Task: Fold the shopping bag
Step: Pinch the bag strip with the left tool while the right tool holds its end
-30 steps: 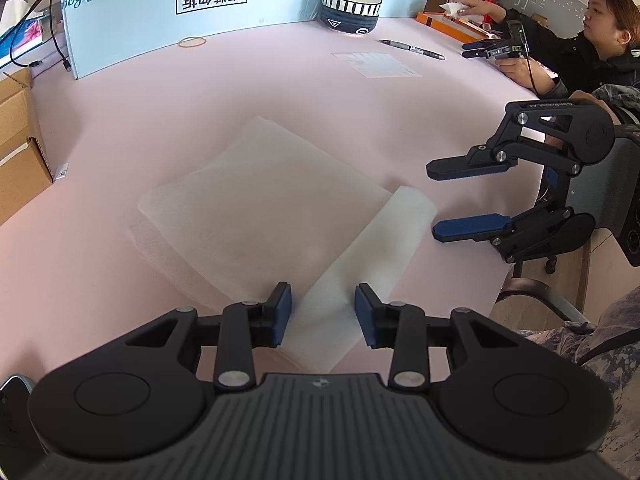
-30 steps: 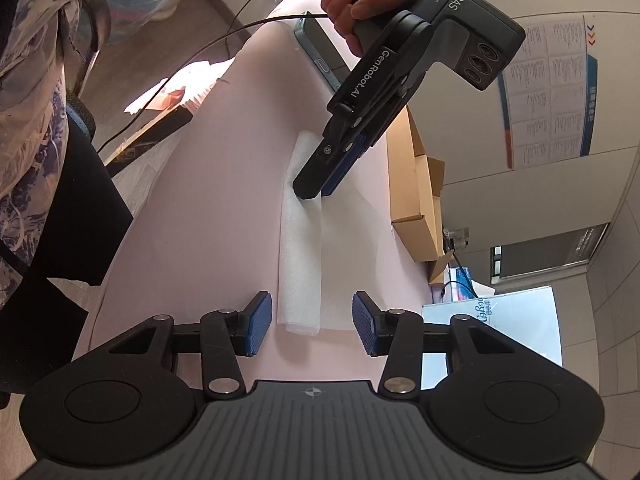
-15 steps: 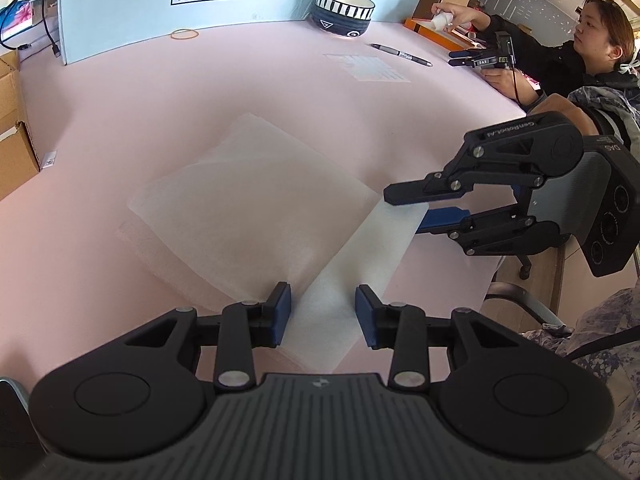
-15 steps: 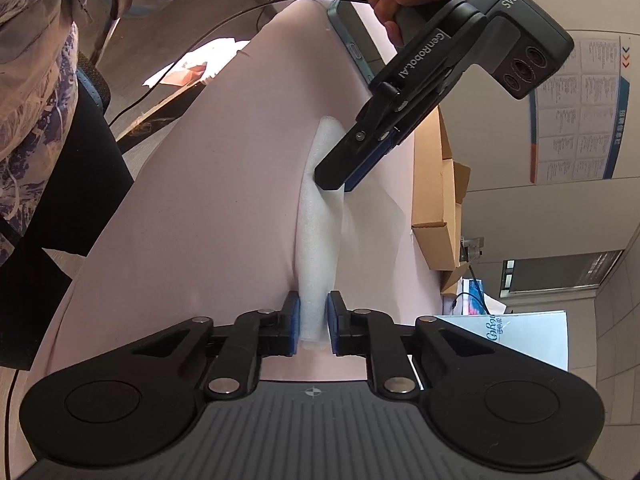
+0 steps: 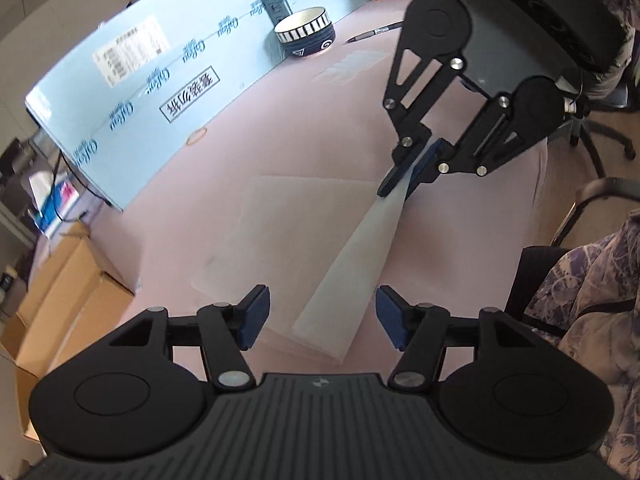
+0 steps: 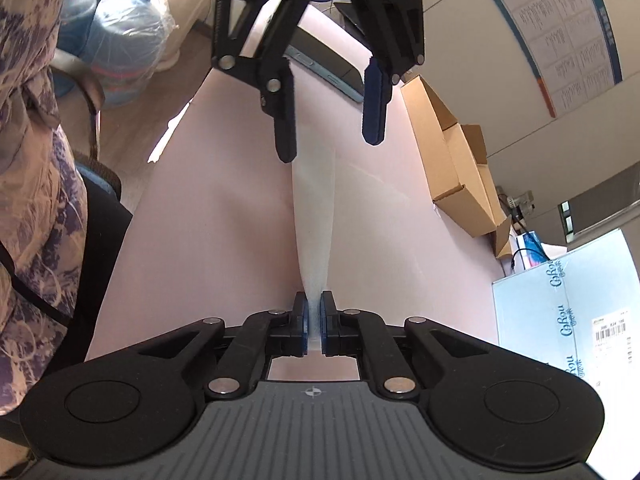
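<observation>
The left gripper has its blue-padded jaws apart and opening. The near end of a white shopping bag lies between them, touched by neither pad. The bag is a thin, translucent sheet on a pink table. Its folded strip rises from just ahead of the left gripper to the right gripper, which is clamped on the strip's far end and holds it above the table. The rest of the bag lies flat to the left of that strip.

From the right gripper's own camera, its pads press together on the white strip, which runs straight ahead to the left gripper hanging over the table with fingers spread.

Beyond the bag, a rubber band lies on the table. Farther on, a dark bowl with a striped rim stands near a light blue board; what it holds cannot be seen. A pen lies right of the bowl. Left of the left gripper, cardboard boxes stand beside the table; their contents cannot be seen.
</observation>
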### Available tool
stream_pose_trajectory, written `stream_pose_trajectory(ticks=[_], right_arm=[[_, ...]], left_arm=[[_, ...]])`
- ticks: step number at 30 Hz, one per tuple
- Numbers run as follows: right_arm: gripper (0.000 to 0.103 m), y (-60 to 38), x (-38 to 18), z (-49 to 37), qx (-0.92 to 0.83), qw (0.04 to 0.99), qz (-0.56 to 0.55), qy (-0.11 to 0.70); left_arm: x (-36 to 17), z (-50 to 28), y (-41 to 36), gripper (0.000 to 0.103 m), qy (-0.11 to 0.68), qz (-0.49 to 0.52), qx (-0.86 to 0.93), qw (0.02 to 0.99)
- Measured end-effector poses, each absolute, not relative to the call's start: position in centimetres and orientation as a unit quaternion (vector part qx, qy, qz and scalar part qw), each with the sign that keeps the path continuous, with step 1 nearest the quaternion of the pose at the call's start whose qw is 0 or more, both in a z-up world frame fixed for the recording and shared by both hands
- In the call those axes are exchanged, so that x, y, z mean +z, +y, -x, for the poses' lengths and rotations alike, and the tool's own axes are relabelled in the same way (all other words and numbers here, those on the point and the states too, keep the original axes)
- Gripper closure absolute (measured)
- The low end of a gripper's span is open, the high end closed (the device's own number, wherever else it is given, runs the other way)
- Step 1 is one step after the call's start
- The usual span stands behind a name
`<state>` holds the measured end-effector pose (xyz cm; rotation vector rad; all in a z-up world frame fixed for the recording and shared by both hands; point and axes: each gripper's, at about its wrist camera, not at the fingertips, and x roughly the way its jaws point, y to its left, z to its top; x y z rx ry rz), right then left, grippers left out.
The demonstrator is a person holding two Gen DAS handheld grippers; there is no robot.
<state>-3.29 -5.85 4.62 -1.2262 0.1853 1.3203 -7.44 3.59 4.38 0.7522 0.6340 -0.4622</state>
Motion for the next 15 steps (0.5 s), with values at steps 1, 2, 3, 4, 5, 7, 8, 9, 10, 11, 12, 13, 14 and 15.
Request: stream_pose_trajectory(ticks=[1, 2, 3, 4, 5, 7, 8, 9, 10, 11, 12, 13, 14, 15], right_arm=[[0.098, -6.0, 5.2, 3.0, 0.583, 0.620, 0.518, 0.089], [0.098, -6.2, 5.5, 2.8, 0.588, 0.622, 0.509, 0.093], [0.098, -6.3, 5.8, 2.7, 0.592, 0.624, 0.501, 0.096], [0.098, -6.5, 6.3, 2.7, 0.595, 0.624, 0.496, 0.098], [0.098, -6.6, 6.6, 2.7, 0.597, 0.625, 0.493, 0.100], [0.098, -7.0, 7.0, 2.6, 0.599, 0.625, 0.490, 0.104], [0.098, -7.2, 7.1, 2.5, 0.601, 0.622, 0.489, 0.107], [0.098, -7.3, 7.1, 2.5, 0.604, 0.620, 0.489, 0.110], [0.098, -7.6, 7.1, 2.4, 0.604, 0.619, 0.489, 0.111], [0.098, -7.8, 7.1, 2.4, 0.603, 0.619, 0.490, 0.115], [0.098, -8.0, 7.2, 2.4, 0.604, 0.619, 0.487, 0.120], [0.098, -8.3, 7.2, 2.4, 0.606, 0.620, 0.484, 0.122], [0.098, -8.5, 7.3, 2.3, 0.609, 0.621, 0.476, 0.127], [0.098, -8.7, 7.4, 2.2, 0.615, 0.623, 0.466, 0.134]], left_arm=[[4.2, 7.8, 3.3, 0.047, 0.291, -0.381, -0.220, 0.850], [4.0, 8.1, 2.9, 0.047, 0.280, -0.403, -0.219, 0.843], [3.8, 8.4, 2.6, 0.047, 0.270, -0.425, -0.219, 0.836], [3.6, 8.4, 2.4, 0.047, 0.264, -0.438, -0.220, 0.831], [3.5, 8.4, 2.2, 0.047, 0.258, -0.451, -0.221, 0.825], [3.4, 8.2, 1.9, 0.048, 0.254, -0.463, -0.227, 0.818], [3.5, 8.1, 1.7, 0.049, 0.256, -0.463, -0.232, 0.816], [3.5, 7.8, 1.6, 0.054, 0.259, -0.464, -0.238, 0.813], [3.4, 7.5, 1.4, 0.063, 0.262, -0.464, -0.244, 0.810], [3.4, 7.2, 1.3, 0.067, 0.269, -0.460, -0.249, 0.808], [3.3, 6.9, 1.2, 0.081, 0.276, -0.455, -0.255, 0.807], [3.4, 6.6, 1.1, 0.095, 0.287, -0.443, -0.264, 0.807], [3.5, 6.6, 1.0, 0.097, 0.295, -0.434, -0.269, 0.807], [3.7, 6.6, 1.0, 0.098, 0.305, -0.420, -0.277, 0.809]])
